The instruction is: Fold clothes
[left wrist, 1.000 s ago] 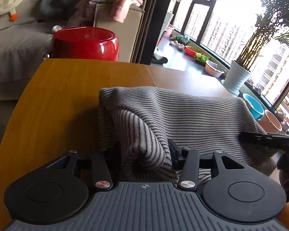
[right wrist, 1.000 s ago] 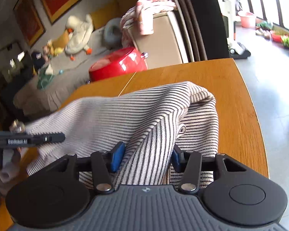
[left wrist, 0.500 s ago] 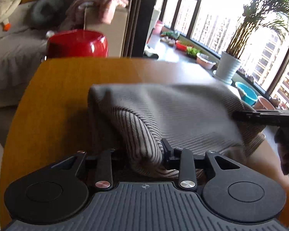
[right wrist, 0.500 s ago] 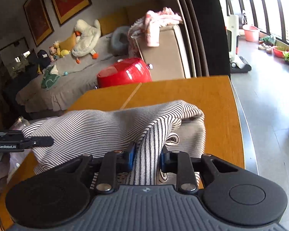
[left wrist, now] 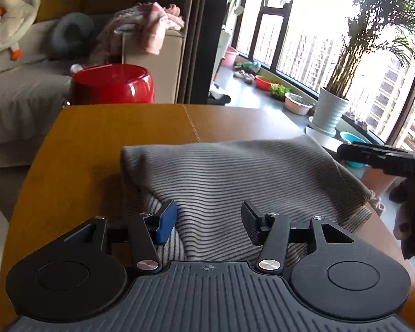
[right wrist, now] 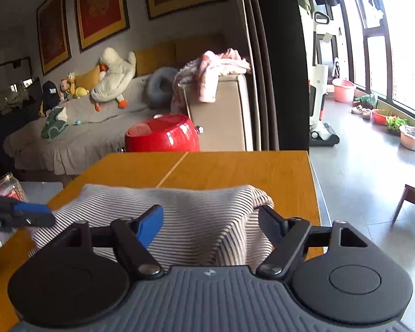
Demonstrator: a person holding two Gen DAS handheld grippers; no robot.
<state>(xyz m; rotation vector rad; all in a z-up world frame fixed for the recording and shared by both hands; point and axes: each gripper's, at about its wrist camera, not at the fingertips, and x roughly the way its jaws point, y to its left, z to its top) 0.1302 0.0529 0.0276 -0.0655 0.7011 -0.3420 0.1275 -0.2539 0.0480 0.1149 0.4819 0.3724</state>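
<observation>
A grey-and-black striped garment (left wrist: pixel 235 177) lies folded on the wooden table (left wrist: pixel 102 138). My left gripper (left wrist: pixel 209 222) is open, its jaws apart just above the garment's near edge, holding nothing. In the right wrist view the same garment (right wrist: pixel 196 218) lies flat near the table's (right wrist: pixel 235 168) right edge. My right gripper (right wrist: pixel 210 224) is open over its near right part, empty. The other gripper's tip shows at the right edge of the left view (left wrist: pixel 384 157) and at the left edge of the right view (right wrist: pixel 22 213).
A red stool (left wrist: pixel 113 85) stands beyond the table's far edge, in front of a sofa (right wrist: pixel 96 127) with a plush duck and pink clothes on its arm. A glass jar (right wrist: pixel 5 188) stands left of the table. Plant pots line the window.
Both grippers were shut on folds of the garment and held them up; now both have opened and let go, and the garment lies flatter on the table.
</observation>
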